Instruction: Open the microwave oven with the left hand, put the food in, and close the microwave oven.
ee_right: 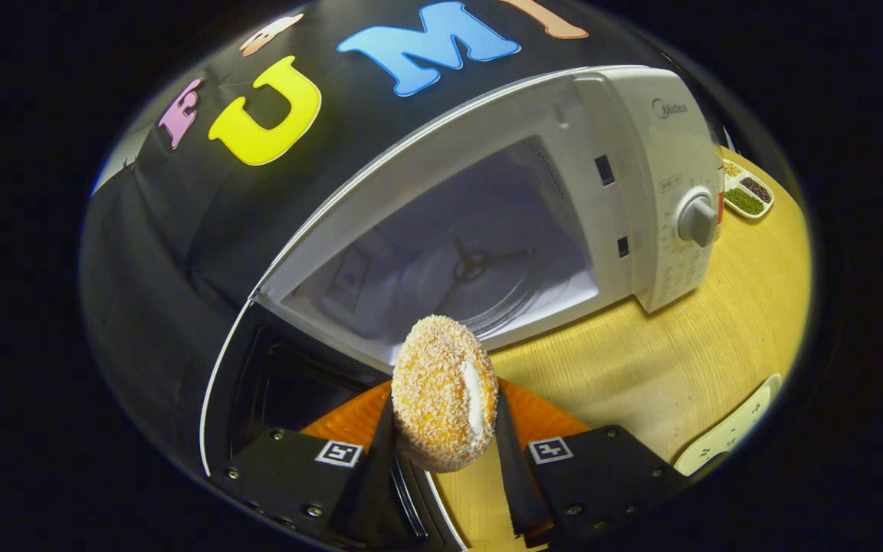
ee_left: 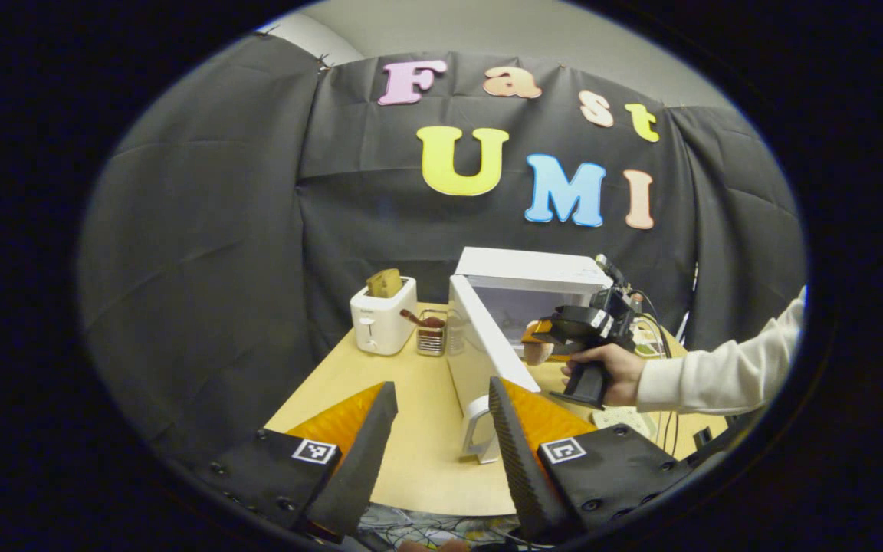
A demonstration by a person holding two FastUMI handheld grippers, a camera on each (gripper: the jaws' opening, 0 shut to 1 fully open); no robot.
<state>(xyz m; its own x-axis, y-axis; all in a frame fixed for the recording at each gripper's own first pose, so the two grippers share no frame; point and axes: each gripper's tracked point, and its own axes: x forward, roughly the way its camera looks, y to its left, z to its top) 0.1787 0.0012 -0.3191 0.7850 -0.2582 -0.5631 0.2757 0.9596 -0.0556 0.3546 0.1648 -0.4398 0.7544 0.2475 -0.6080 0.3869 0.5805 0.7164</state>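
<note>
I'm seeing the microwave oven (ee_right: 487, 230) door (ee_left: 487, 345) already swung open, my left gripper (ee_left: 441, 452) hanging back with jaws released. My right gripper (ee_right: 441, 452) is clenching the food (ee_right: 441, 391) just outside the cavity — loading and closing are remaining.

A grey brand mark is showing at the top of the microwave oven (ee_right: 564, 199) control panel (ee_right: 667, 192), above the dial (ee_right: 697, 218), but it is too small to be reading with certainty. Fine printed markings are running around the dial, illegible. Square black-and-white tag markers are sitting on the gripper bodies, bearing no text.
</note>
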